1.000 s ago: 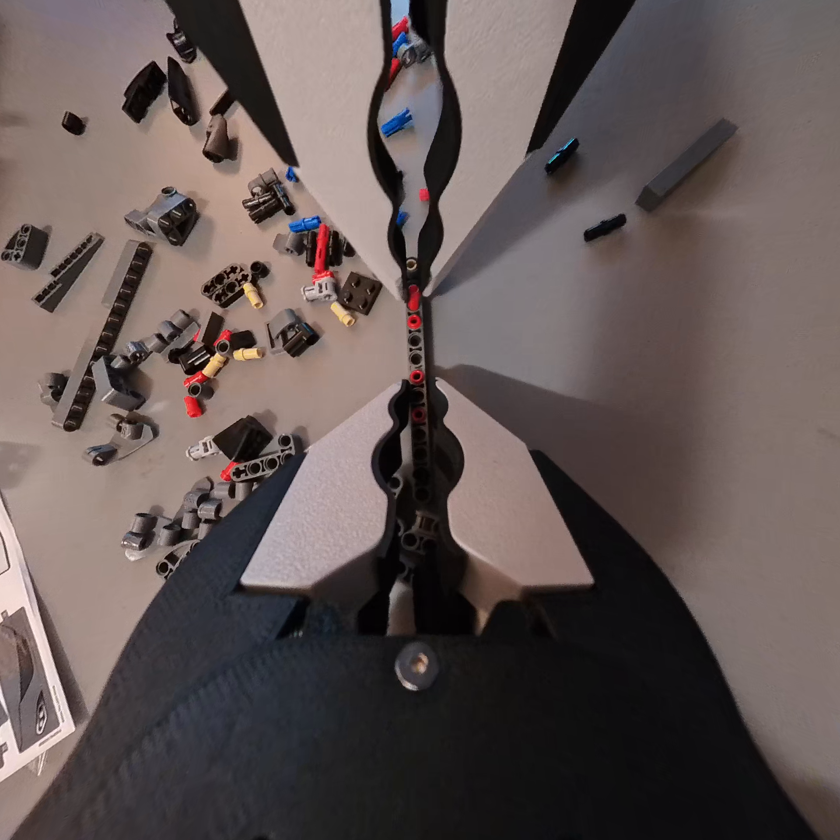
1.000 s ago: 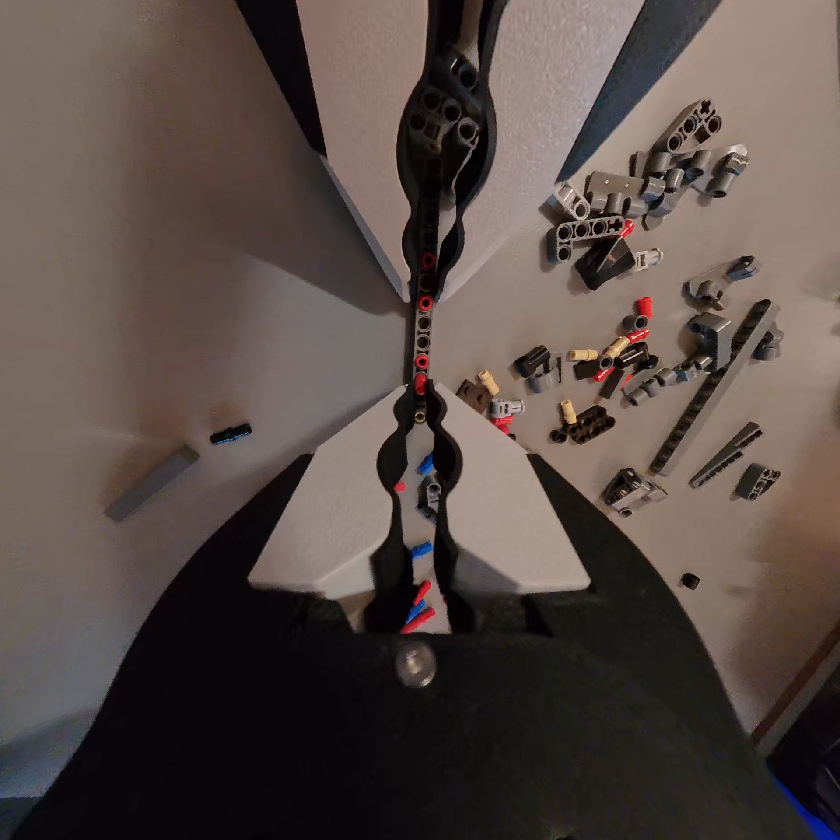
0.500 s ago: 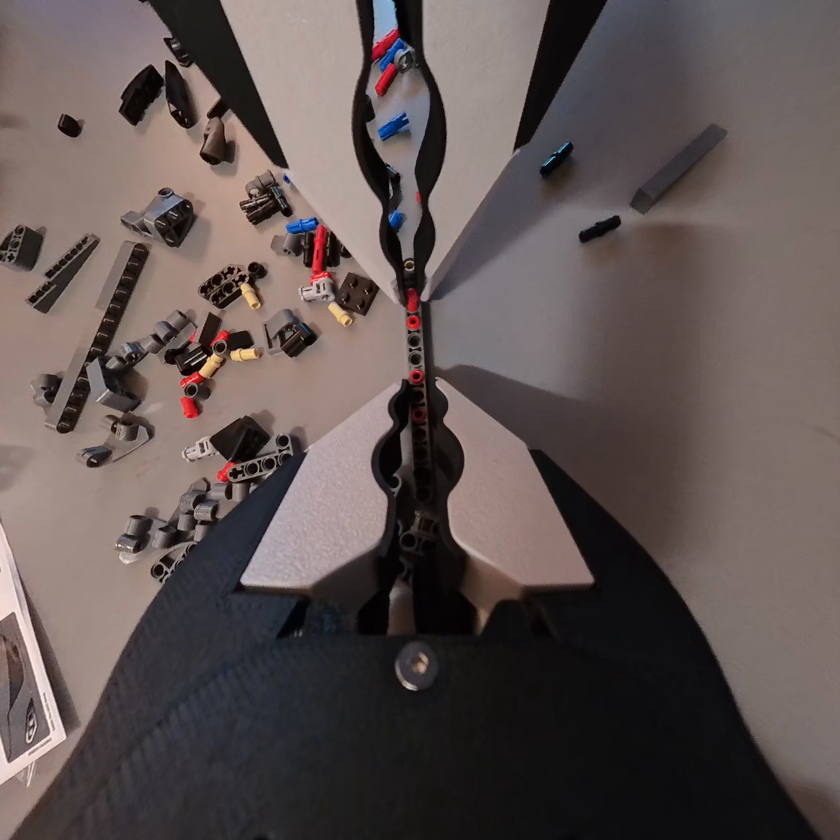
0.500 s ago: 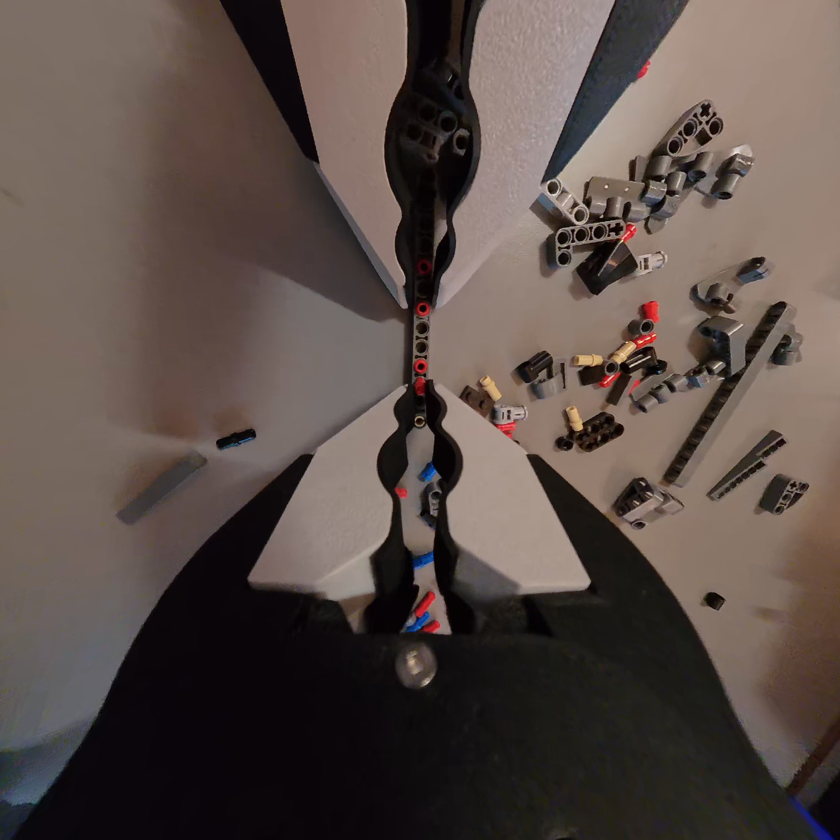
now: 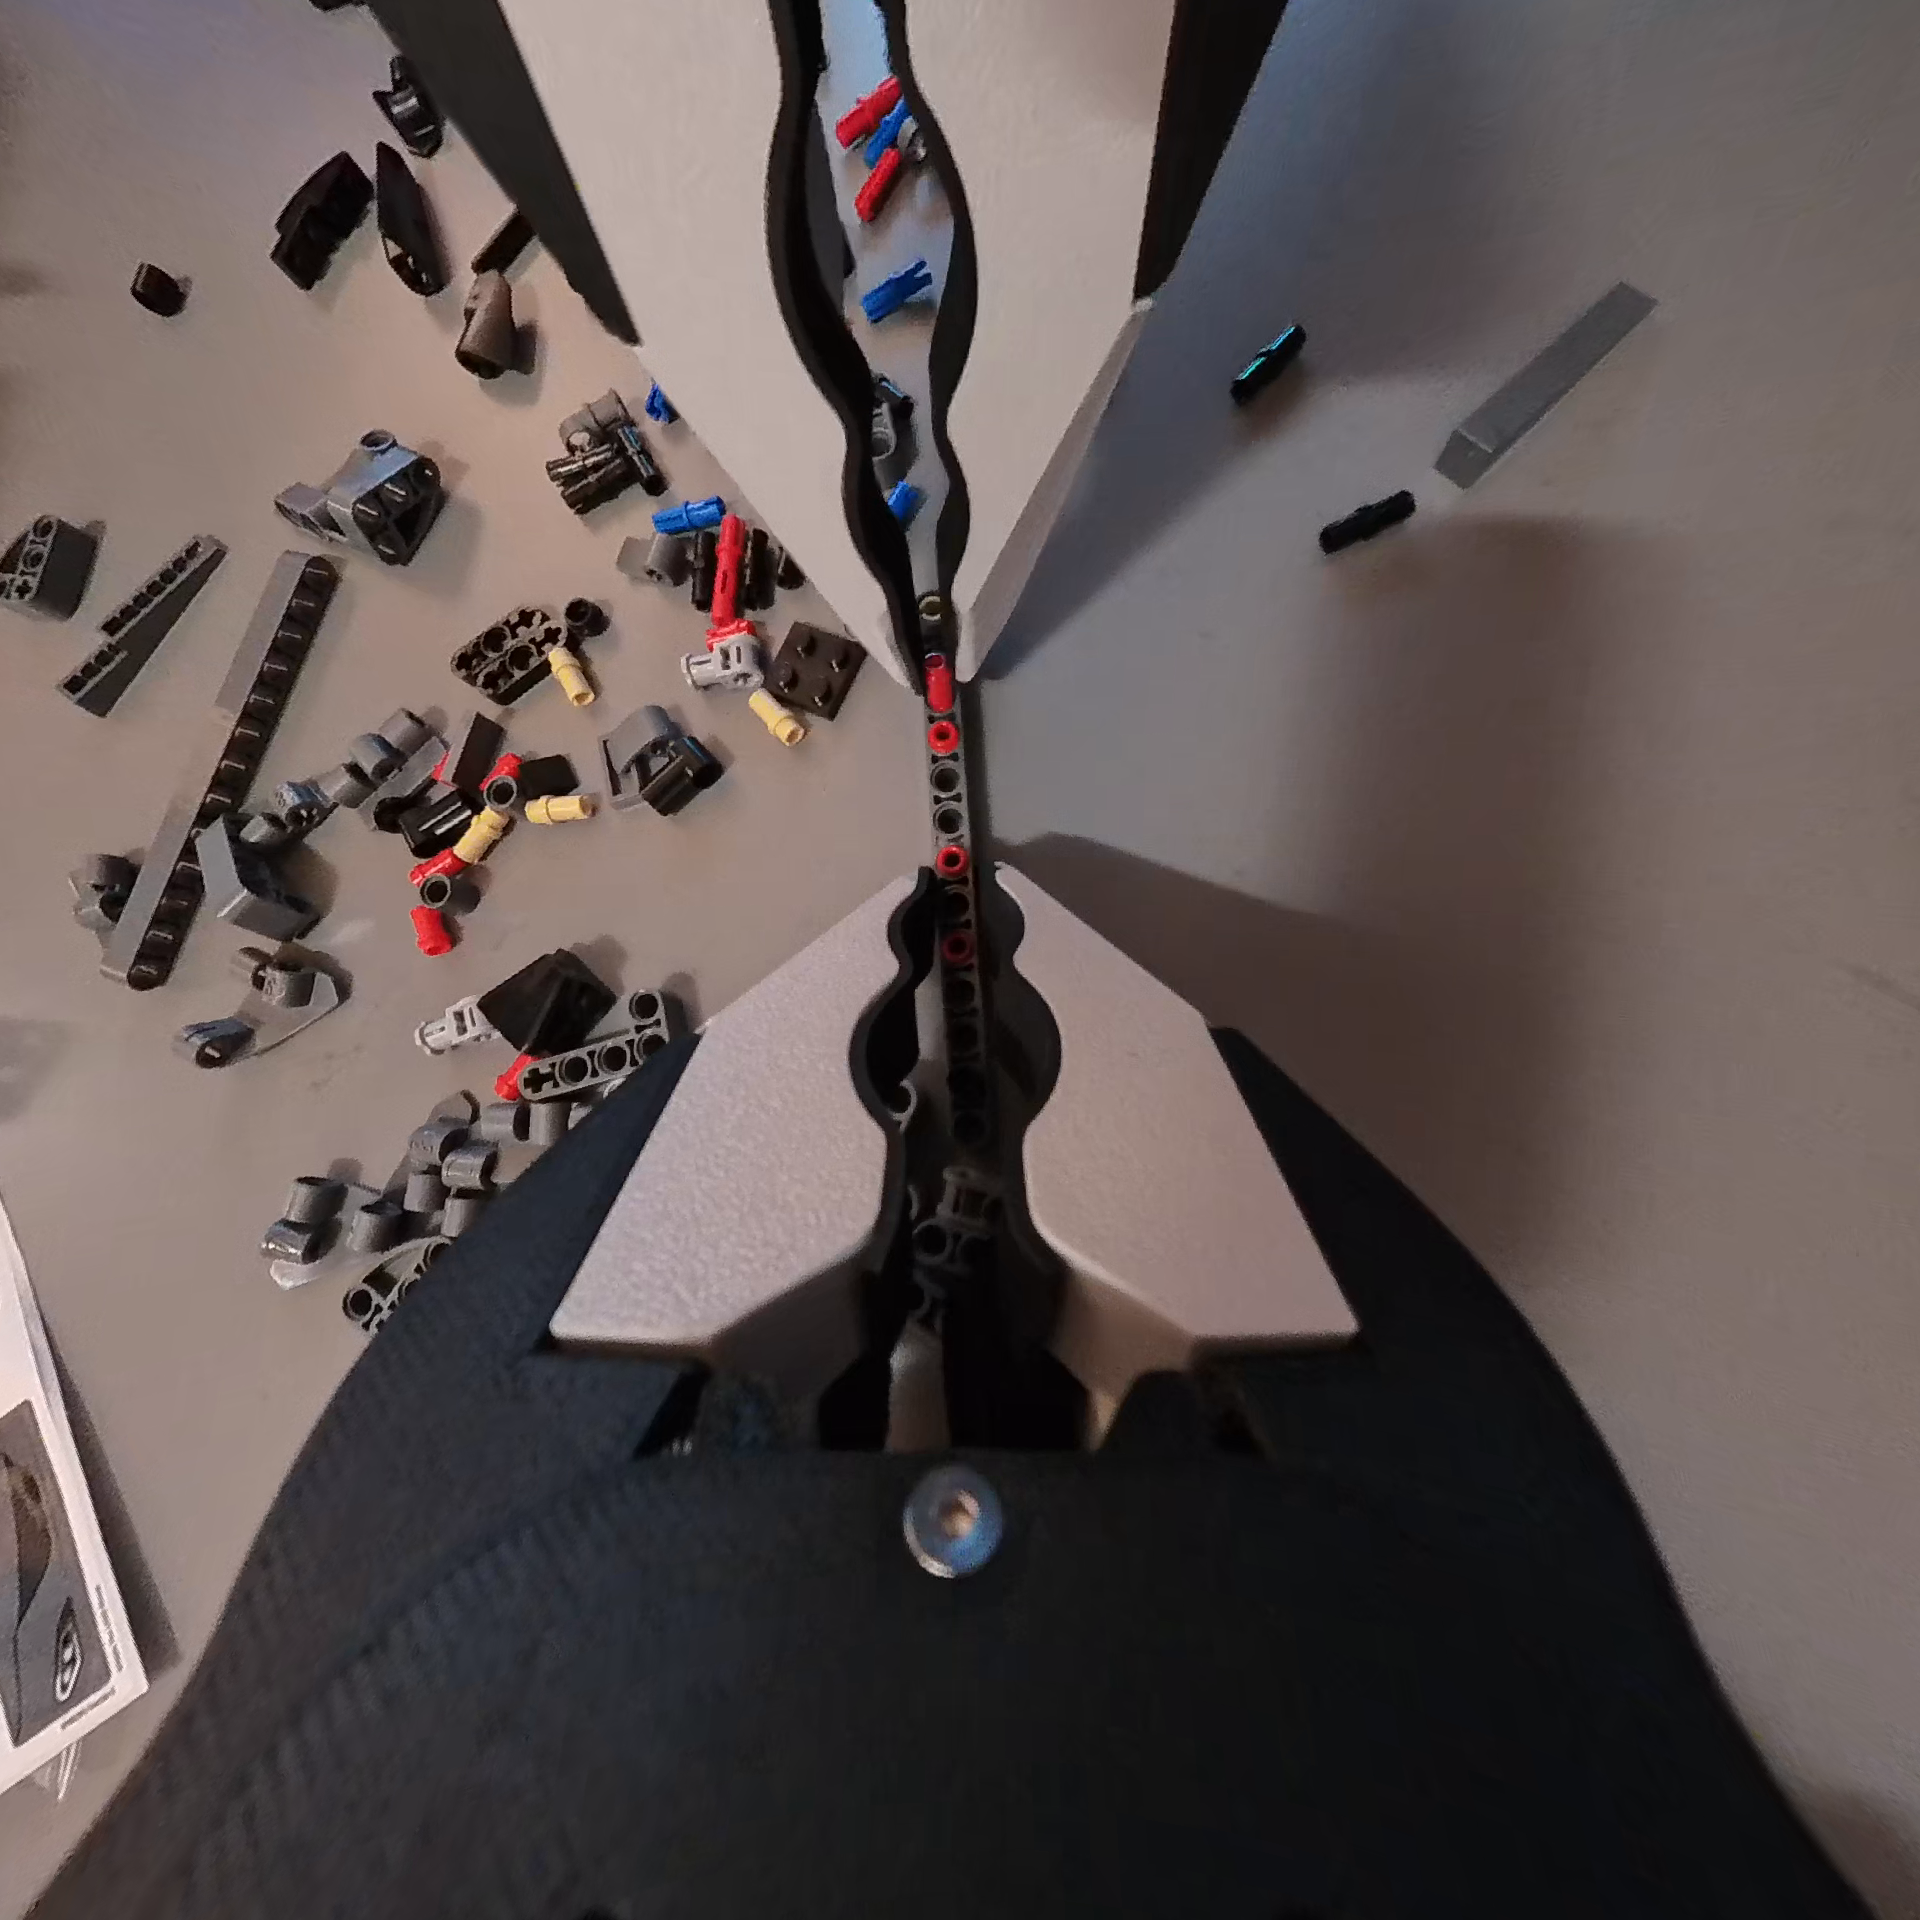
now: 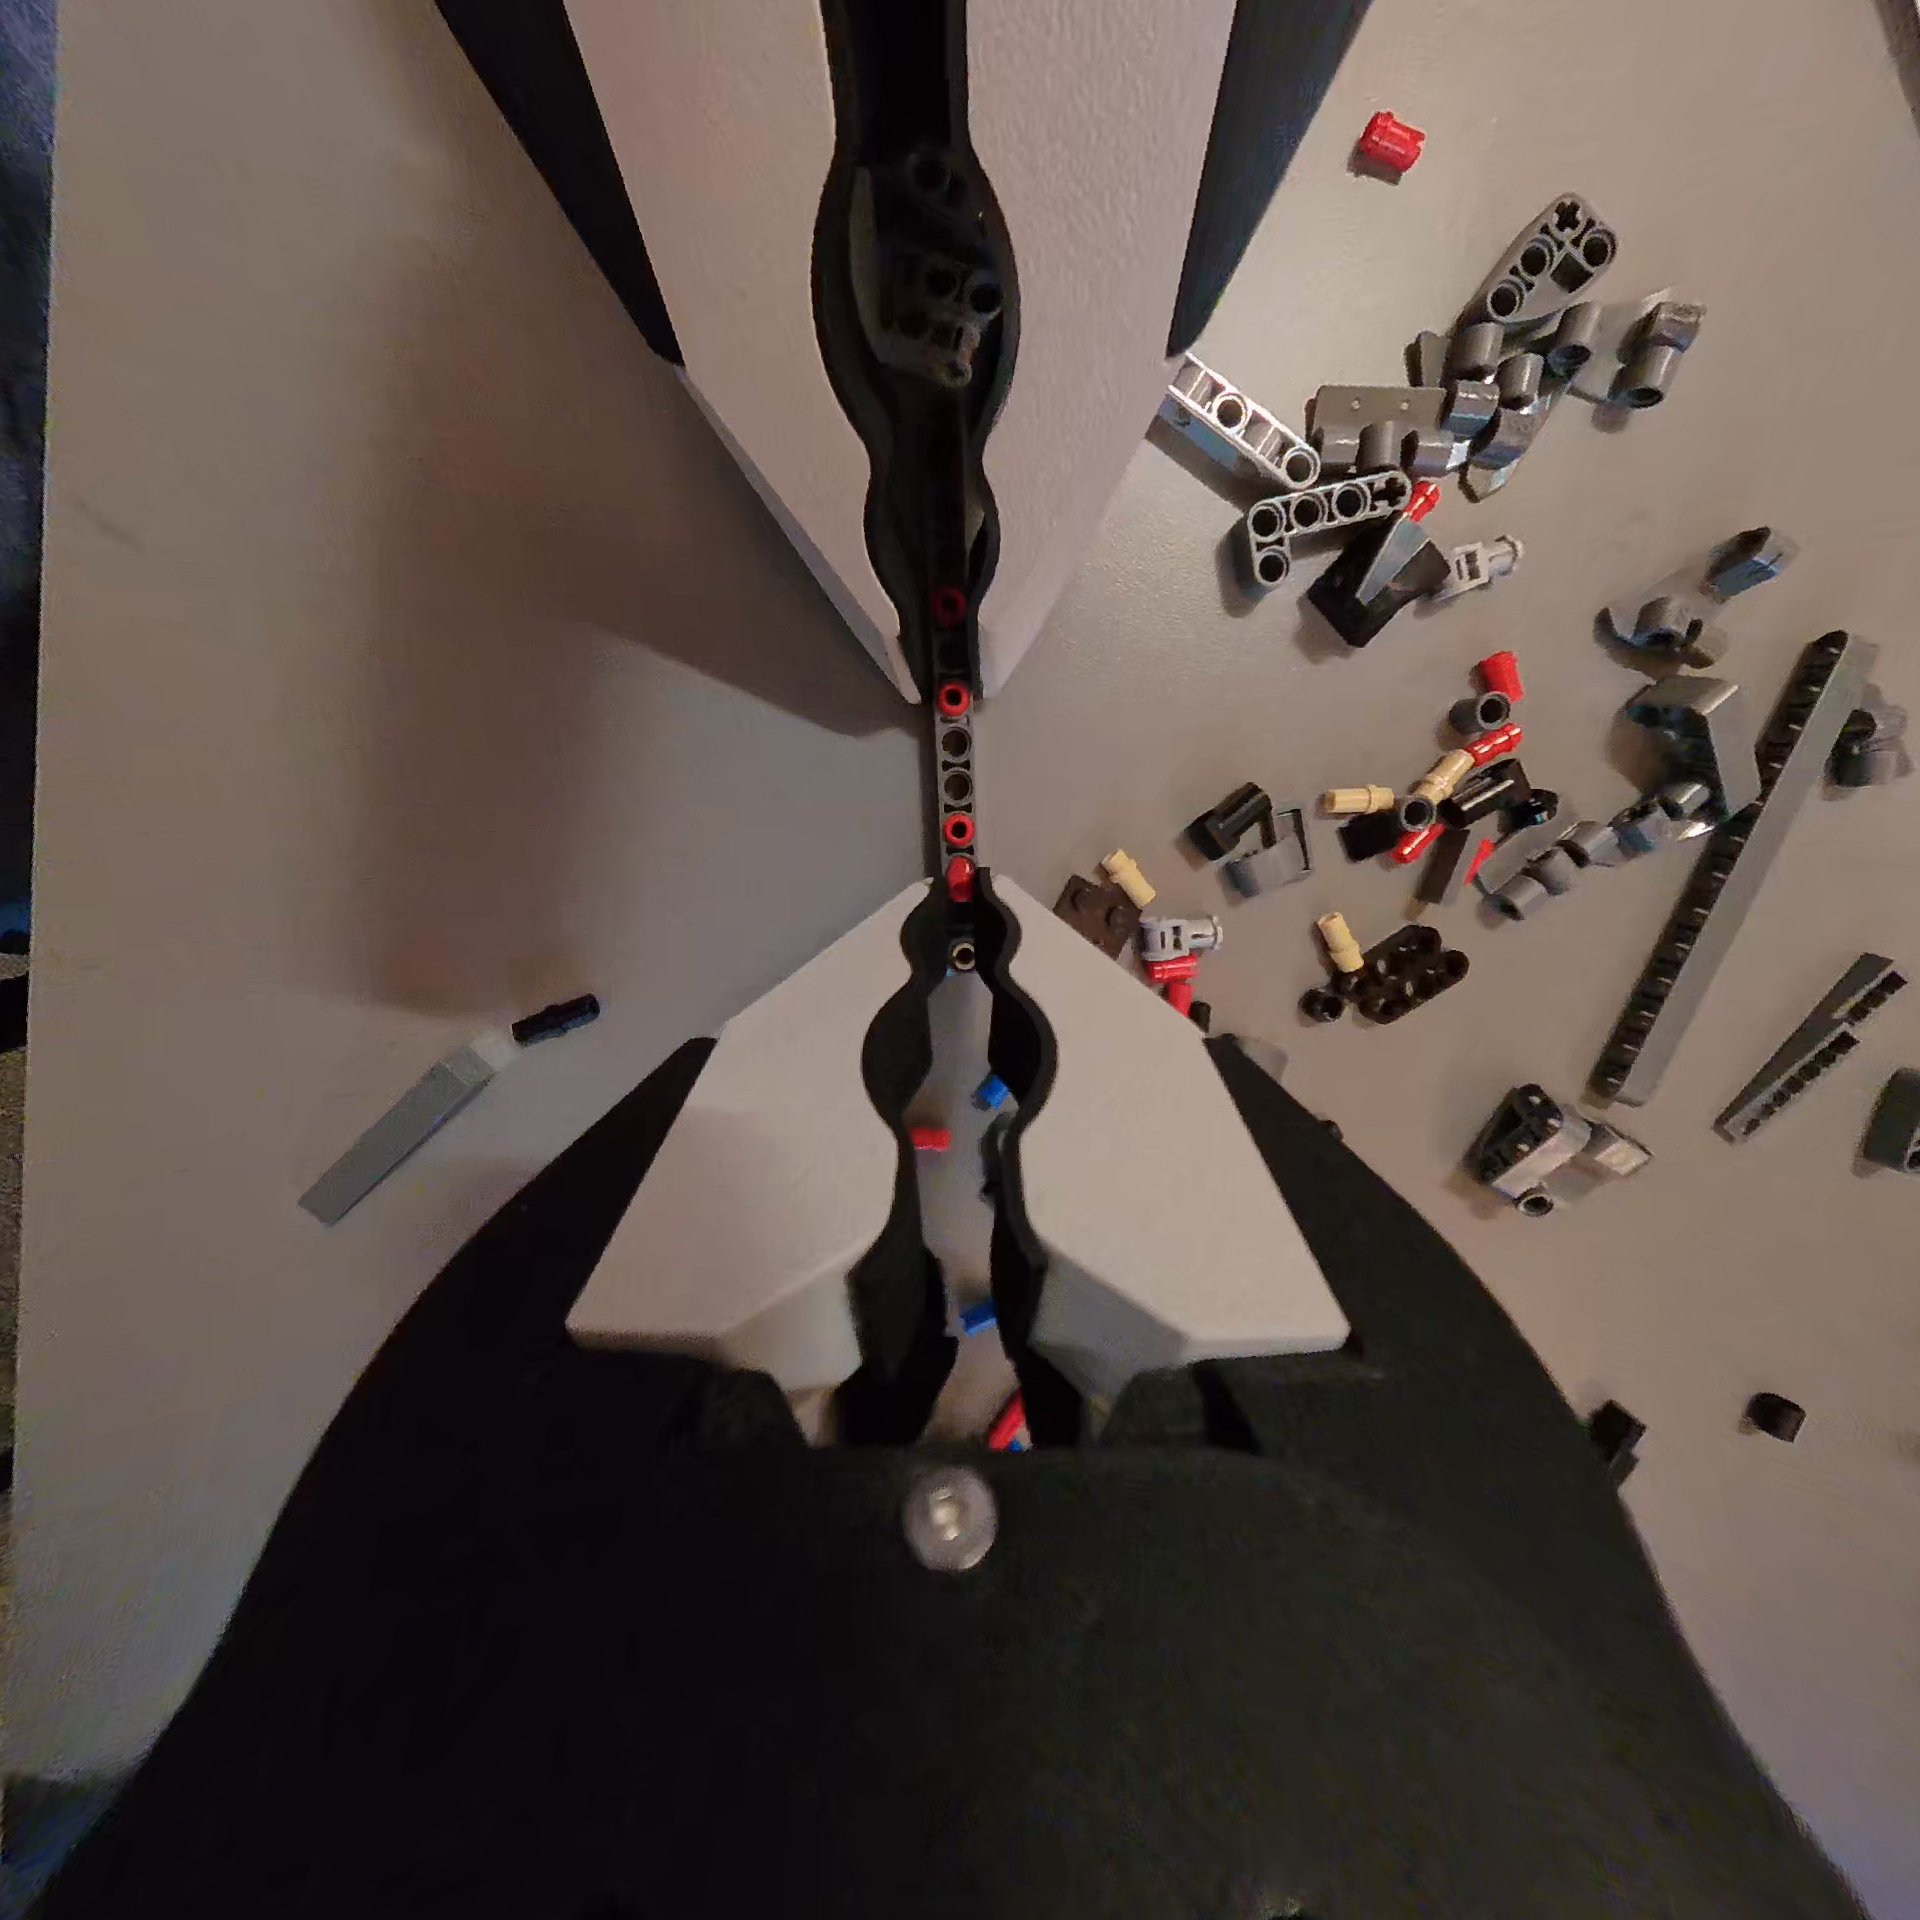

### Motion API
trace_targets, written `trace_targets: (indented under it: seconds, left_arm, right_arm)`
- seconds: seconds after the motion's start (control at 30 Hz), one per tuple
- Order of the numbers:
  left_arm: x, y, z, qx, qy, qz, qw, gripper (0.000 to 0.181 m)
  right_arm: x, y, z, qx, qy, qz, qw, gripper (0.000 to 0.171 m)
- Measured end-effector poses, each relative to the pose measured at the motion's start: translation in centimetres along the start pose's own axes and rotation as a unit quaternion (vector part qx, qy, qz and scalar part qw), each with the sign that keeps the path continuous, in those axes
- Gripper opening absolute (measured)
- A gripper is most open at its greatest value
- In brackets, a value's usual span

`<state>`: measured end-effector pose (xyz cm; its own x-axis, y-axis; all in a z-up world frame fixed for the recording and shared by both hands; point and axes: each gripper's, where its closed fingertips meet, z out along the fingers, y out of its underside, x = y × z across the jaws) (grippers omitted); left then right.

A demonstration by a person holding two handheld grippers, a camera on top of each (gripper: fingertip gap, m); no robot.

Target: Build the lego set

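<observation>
A long dark grey holed beam (image 5: 951,790) with red pins in it is held above the grey table, between my two grippers, which face each other. My left gripper (image 5: 956,883) is shut on one end, where more grey parts are attached. My right gripper (image 6: 961,894) is shut on the other end of the beam (image 6: 956,769). Each gripper also shows at the top of the other's view, the right gripper (image 5: 940,665) and the left gripper (image 6: 951,686).
Loose grey, black, red and tan parts (image 5: 468,779) lie spread on the table (image 5: 1455,935), also in the right wrist view (image 6: 1455,779), with a long grey beam (image 6: 1725,873). A grey tile (image 5: 1548,384) and black pins (image 5: 1366,520) lie apart. A booklet (image 5: 52,1621) lies nearby. The tips of both grippers are at nearly the same place. The right tips stand about 12 cm off the grey tile (image 5: 1548,384). Seen from the right wrist view (image 6: 394,1128) as well.
Both grippers keep their hold on the beam. The table parts have drifted slightly outward in both views, and a red bush has come into the right wrist view at the top.
</observation>
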<state>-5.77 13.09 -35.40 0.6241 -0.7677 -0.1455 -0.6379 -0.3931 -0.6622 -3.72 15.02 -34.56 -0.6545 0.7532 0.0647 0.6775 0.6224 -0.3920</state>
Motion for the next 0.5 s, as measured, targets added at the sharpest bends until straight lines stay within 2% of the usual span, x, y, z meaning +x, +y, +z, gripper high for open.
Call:
trace_targets:
  seconds: [0.27,0.5]
  left_arm:
    - [0.01,0.02,0.00,0.000,0.000,0.001,1.000,0.006]
    - [0.06,0.00,-0.01,0.002,0.003,0.003,1.000,0.006]
  right_arm:
    - [0.08,0.07,0.02,-0.028,0.009,-0.023,0.999,0.001]
    - [0.02,-0.03,0.07,-0.022,0.015,-0.023,0.999,0.001]
